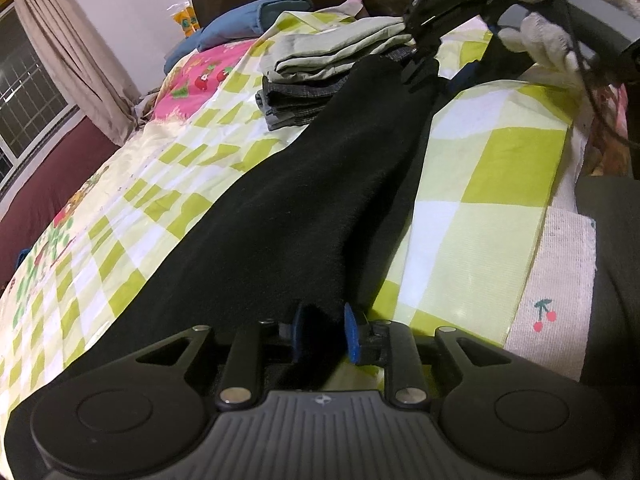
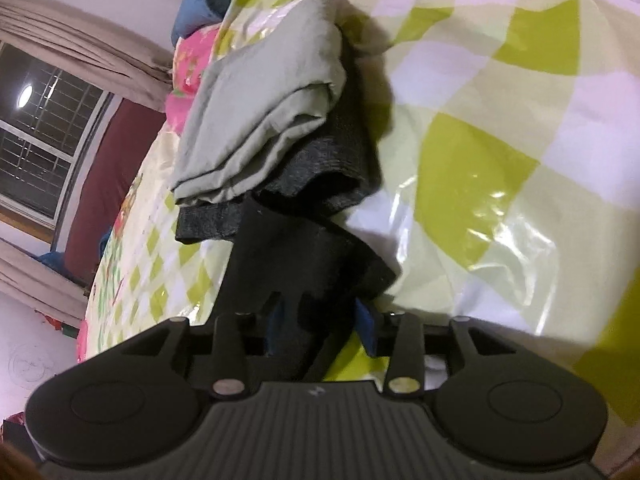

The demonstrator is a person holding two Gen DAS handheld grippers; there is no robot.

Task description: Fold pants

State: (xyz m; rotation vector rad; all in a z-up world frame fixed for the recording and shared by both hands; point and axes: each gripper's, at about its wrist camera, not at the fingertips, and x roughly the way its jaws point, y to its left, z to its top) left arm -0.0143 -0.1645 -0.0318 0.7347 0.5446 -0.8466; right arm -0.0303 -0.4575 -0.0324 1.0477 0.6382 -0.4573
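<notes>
The black pants (image 1: pixel 280 208) are stretched out long across the bed (image 1: pixel 500 168), over its green-and-white checked cover, and are held at both ends. At the near end the cloth is clamped between the blue pads of the left gripper (image 1: pixel 322 330), whose jaws are drawn in tight on the fabric. At the far end, in the left wrist view, the right gripper (image 1: pixel 418 54) is seen biting the other end of the pants, with a white-gloved hand (image 1: pixel 556 36) wrapped around its handle. From the right wrist view the same hold is confirmed: a bunched fold of black cloth (image 2: pixel 316 264) is pinched between the jaws of the right gripper (image 2: pixel 320 320). Just beyond that end, a stack of folded clothes (image 1: pixel 320 60) is seen on the bed, a pale grey-green piece (image 2: pixel 264 108) lying on top of dark grey ones (image 2: pixel 320 172). A blue pillow (image 1: pixel 248 20) is seen further back, and a curtained window (image 1: pixel 28 92) at the left.
</notes>
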